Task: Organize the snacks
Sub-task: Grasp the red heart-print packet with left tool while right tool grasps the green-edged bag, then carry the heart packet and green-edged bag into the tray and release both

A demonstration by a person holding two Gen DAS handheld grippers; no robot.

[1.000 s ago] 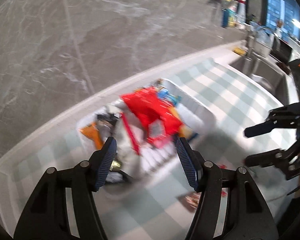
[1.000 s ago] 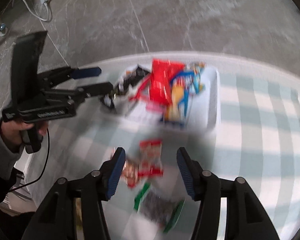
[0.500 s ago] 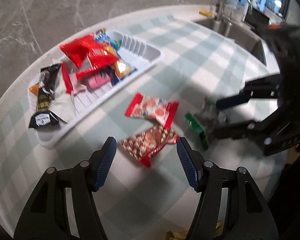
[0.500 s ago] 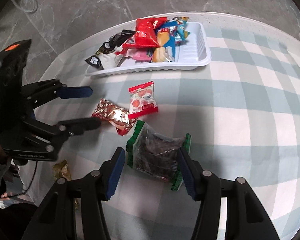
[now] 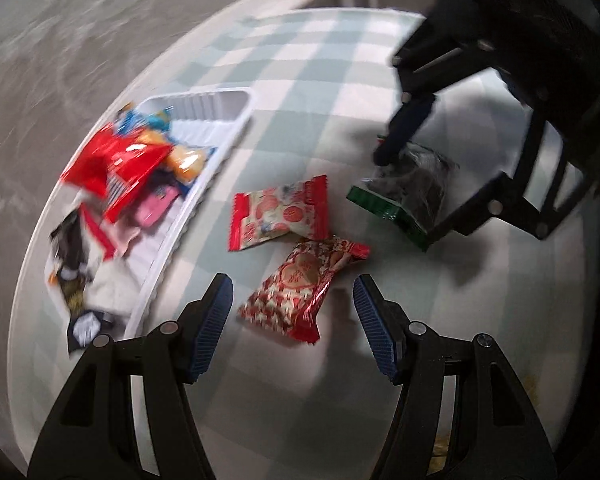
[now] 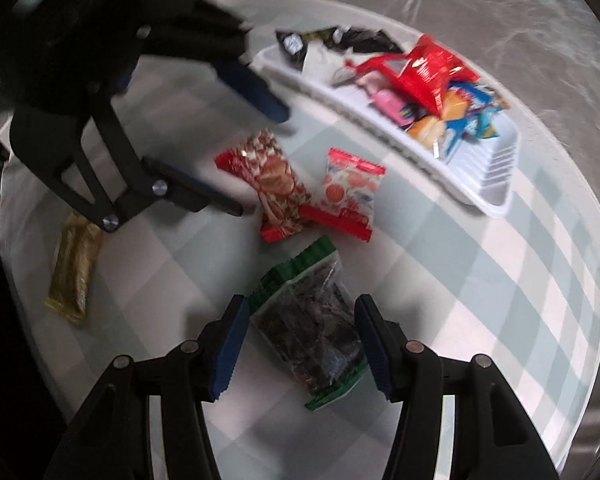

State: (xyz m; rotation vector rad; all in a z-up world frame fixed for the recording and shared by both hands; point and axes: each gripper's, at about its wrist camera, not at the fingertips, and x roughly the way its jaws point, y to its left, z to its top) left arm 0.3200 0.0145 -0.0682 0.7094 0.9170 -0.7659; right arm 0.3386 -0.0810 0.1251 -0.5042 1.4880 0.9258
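In the left wrist view, the left gripper (image 5: 292, 330) has dropped in half a second from a higher look over the checked tablecloth (image 5: 340, 92) to a close hover over the red, heart-patterned foil snack packet (image 5: 304, 286). Its jaws are spread wide and hold nothing, with the packet lying between and just ahead of the blue pads. This reads as the start of a pick, the packet bound for the white ribbed plastic tray (image 5: 220, 100), which already holds a heap of snacks. Touching the packet's far end is a red-and-white sweet packet (image 5: 280, 214), which may be nudged when the jaws close.

In the right wrist view, the right gripper (image 6: 298, 342) has likewise closed in on the clear bag of dark snacks with green sealed ends (image 6: 312, 320), now lying between its open, empty jaws. The left gripper (image 6: 236, 168) crowds the same patch, so the two could collide. A gold-wrapped bar (image 6: 74, 264) lies apart near the table edge.
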